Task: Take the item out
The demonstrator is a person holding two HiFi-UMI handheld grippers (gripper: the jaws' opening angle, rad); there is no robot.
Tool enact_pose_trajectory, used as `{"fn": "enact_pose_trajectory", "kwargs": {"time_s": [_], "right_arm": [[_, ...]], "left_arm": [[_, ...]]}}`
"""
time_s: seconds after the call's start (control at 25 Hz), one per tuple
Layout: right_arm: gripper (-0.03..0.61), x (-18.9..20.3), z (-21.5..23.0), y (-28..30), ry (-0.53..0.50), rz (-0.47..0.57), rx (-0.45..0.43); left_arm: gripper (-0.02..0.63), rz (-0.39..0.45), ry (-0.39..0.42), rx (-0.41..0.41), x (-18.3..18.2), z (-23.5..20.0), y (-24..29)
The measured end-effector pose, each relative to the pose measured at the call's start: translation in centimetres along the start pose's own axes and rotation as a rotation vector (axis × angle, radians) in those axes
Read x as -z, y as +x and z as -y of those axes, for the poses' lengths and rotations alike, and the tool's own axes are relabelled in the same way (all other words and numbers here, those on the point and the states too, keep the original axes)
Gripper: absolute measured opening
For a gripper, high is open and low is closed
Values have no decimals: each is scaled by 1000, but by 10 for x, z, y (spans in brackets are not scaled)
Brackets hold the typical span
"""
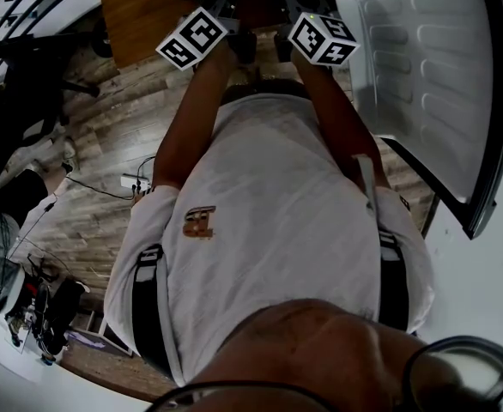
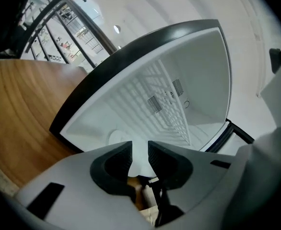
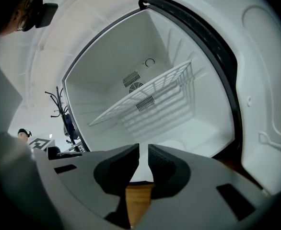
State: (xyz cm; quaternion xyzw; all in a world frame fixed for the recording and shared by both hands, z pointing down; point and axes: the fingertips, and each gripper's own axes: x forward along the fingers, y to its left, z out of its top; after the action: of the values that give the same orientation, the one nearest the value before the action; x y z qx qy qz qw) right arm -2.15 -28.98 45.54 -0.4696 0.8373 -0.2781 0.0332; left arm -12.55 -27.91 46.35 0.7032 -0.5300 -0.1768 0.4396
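A small white fridge [image 3: 131, 56] stands open in front of me, with a dark frame. Inside it a wire shelf [image 3: 145, 92] slants across bare white walls, and no item shows on or under it. In the left gripper view the same fridge's inside [image 2: 188, 66] shows its shelf [image 2: 169, 109] and back vents. My left gripper [image 2: 140, 150] is open with nothing between its jaws, aimed at the fridge's lower edge. My right gripper [image 3: 143, 152] is shut and empty, pointing at the fridge floor. In the head view only both marker cubes [image 1: 191, 39] [image 1: 322, 39] show; the jaws are hidden.
The fridge door [image 1: 423, 75] hangs open at my right, its moulded white inner face toward me. A brown wooden top [image 2: 20, 109] lies left of the fridge. Plank flooring [image 1: 106, 144] with cables and gear spreads to my left. A coat stand [image 3: 59, 104] is beyond the fridge's left side.
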Motion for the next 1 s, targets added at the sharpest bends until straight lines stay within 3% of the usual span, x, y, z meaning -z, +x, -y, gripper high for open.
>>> {"fn": "enact_pose_trajectory", "kwargs": {"time_s": [0.08,0.16,0.4,0.56,0.68,1.0], "right_arm": [[47,3,4,1,1,-13,2],[160,7,8,3,15,-33,-2],[170,16,41,7,98,-75,57],[177,24,61,8,230,-106,102],[178,26,83,13,325,-127,119],[178,43,92,18,450,-157,155]], "left_arm": [[105,-14,-64,-9,5,-6,2],[113,-30,-120,-15,12,-11,6],[135,-74,-259,-44,34,-23,24],[147,-97,-336,-62,44,-29,35],[149,-105,-369,-75,50,-25,54],[150,-137,-455,-104,59,-30,62]]}}
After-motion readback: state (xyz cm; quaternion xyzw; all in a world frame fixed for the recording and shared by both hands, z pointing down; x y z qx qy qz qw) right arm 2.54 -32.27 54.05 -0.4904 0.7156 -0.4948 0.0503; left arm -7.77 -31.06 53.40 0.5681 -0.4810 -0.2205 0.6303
